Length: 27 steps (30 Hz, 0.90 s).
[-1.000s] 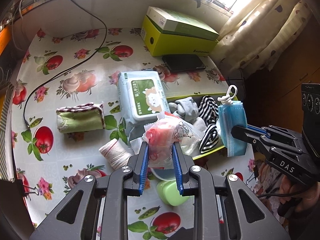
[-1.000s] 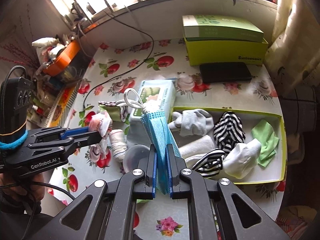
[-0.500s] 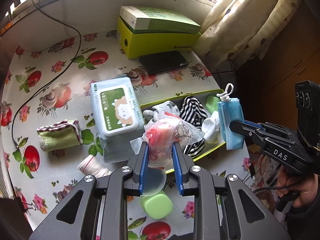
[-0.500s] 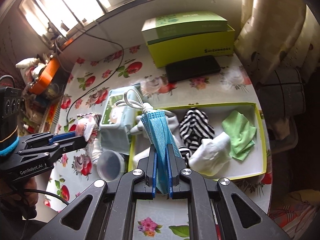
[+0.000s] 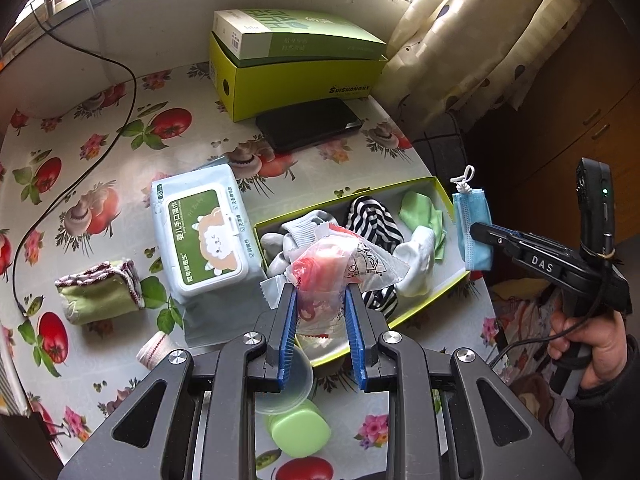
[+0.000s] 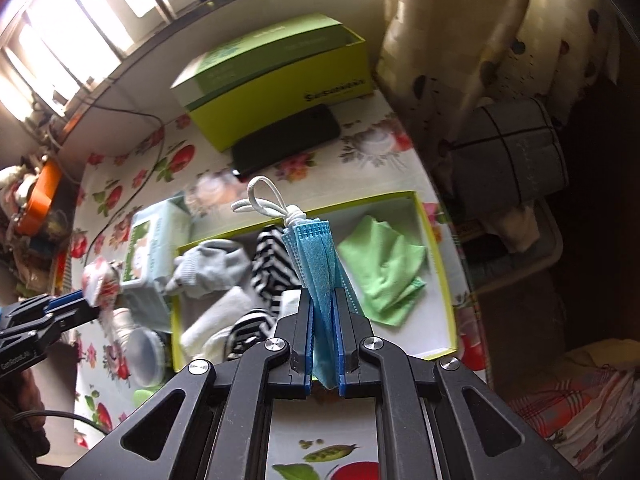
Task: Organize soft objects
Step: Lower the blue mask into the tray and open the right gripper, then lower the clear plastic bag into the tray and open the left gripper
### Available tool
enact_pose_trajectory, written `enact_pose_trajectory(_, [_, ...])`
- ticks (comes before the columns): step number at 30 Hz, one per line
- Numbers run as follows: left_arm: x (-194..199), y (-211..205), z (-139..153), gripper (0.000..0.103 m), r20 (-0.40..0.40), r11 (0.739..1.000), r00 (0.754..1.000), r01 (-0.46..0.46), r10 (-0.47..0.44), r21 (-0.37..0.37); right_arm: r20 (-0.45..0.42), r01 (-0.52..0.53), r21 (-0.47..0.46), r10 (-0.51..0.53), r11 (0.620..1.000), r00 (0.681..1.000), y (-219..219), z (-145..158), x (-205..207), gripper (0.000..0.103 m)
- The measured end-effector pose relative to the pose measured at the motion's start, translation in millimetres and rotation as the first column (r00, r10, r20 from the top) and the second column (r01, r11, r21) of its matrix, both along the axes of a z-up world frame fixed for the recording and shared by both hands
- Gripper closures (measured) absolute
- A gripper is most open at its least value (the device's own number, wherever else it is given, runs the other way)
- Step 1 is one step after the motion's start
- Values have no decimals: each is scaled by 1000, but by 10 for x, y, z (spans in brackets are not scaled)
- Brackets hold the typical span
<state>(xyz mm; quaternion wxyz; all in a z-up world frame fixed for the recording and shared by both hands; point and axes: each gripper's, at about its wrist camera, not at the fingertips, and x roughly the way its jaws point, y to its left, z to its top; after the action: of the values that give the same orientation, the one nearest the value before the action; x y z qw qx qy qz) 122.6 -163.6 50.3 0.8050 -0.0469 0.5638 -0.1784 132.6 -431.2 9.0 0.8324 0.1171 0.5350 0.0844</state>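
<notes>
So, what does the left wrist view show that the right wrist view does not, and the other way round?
Only the left wrist view shows the folded green towel and the green lid, near the left hand-held gripper, shut on a red packet. Only the right wrist view shows the orange container and the checked fabric beyond the table edge. Both show the shallow box, the wet wipes pack, the phone and the right hand-held gripper pinching the blue mask.

A lived-in home: a table [image 5: 100, 184] under a fruit-print oilcloth stands by a far window [image 6: 80, 28], dotted curtains [image 5: 500, 40] at the right, a wet-wipes pack [image 5: 200, 236] and shoebox [image 5: 296, 76] on it.
</notes>
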Motion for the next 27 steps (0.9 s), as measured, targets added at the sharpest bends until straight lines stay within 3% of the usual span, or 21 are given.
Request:
enact_pose_trajectory(17, [129, -153, -98, 78, -22, 1000, 999, 27, -26, 13, -117, 67, -145, -84, 987, 990, -187, -681, 318, 93])
enact_pose_trajectory(22, [185, -210, -111, 78, -27, 999, 999, 41, -40, 16, -89, 93, -99, -102, 991, 991, -231, -660, 291, 69])
enact_pose_trajectory(27, [265, -328, -128, 78, -29, 998, 998, 64, -63, 19, -59, 112, -69, -116, 991, 992, -274, -540, 200, 68])
